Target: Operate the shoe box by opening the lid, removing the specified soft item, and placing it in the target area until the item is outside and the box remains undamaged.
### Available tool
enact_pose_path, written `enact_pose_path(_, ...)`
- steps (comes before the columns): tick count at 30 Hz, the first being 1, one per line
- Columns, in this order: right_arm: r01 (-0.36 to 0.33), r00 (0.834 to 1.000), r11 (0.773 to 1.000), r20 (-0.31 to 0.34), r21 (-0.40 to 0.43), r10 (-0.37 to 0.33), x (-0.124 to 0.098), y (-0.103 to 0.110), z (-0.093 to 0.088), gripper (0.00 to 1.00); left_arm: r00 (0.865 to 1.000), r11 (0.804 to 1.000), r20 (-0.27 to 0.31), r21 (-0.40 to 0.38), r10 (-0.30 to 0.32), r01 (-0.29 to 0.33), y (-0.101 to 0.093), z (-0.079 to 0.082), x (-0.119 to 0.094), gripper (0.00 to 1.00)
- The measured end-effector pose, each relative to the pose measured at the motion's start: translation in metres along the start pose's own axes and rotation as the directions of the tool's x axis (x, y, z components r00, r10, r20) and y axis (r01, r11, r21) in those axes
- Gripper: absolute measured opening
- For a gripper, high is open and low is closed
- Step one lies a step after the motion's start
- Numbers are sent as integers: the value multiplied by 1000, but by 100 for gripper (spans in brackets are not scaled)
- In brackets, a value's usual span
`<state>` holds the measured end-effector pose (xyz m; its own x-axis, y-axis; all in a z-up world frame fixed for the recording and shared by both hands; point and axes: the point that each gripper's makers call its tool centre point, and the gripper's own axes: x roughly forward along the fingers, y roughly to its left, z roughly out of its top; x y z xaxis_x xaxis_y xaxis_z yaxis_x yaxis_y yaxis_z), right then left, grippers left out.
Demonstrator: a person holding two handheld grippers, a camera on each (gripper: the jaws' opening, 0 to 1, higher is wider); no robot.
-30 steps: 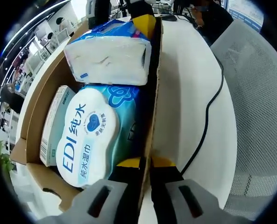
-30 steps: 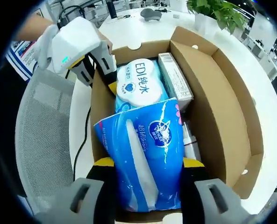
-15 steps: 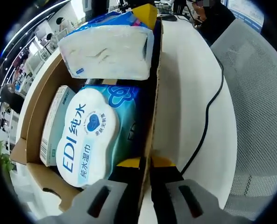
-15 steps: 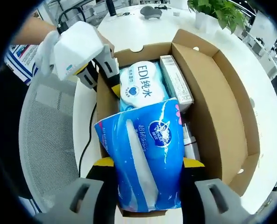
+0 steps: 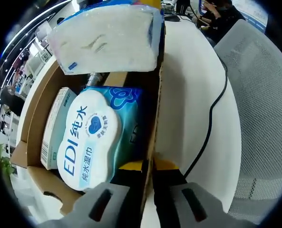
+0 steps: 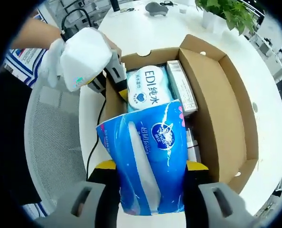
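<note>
**Tissue pack lifted above the open shoe box**

Your right gripper (image 6: 150,173) is clamped on the blue tissue pack (image 6: 148,161) — its yellow-tipped jaws press the pack's two long sides, and the pack sits upright between them, printed face toward the camera. In the right gripper view the pack hangs in front of the shoe box (image 6: 226,109), covering the box's near end. In the left gripper view the same pack (image 5: 107,40) shows its pale underside, raised above the far end of the box and overlapping the top edge of the box wall.

Your left gripper (image 5: 148,166) is pinched on the box's side wall (image 5: 156,114), one jaw inside the box and one outside, at the near end of that wall. From the right gripper view you see it (image 6: 119,90) at the box's far left corner, held by your gloved hand (image 6: 79,57).

Inside the box, the wet wipes pack (image 5: 91,137) marked EDI lies flat against the gripped wall; a slim white carton (image 5: 55,126) lies just beside it, on the side away from that wall.

The box stands on a white table (image 5: 193,95). A black cable (image 5: 212,123) runs over the table outside the gripped wall, and a grey mesh chair (image 5: 264,114) stands beyond the table's edge. A potted plant (image 6: 226,12) stands on the table past the box's far end.
</note>
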<state>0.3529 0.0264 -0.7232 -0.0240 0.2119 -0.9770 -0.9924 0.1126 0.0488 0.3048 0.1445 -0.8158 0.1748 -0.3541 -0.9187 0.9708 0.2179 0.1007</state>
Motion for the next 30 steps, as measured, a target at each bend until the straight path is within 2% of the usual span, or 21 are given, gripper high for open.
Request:
enact_pose_path(14, -22, 997, 999, -74, -23, 20, -12, 3, -3, 49, 1000, 1000, 1, 3, 1, -1, 1, -1, 0, 4)
enact_pose_path(20, -58, 994, 998, -89, -14, 56, -16, 12, -8, 49, 1000, 1000, 2, 5, 2, -2, 1, 0, 0, 4)
enact_pose_path(30, -48, 995, 999, -89, -18, 46, -22, 17, -15, 49, 1000, 1000, 2, 6, 2, -2, 0, -1, 0, 4)
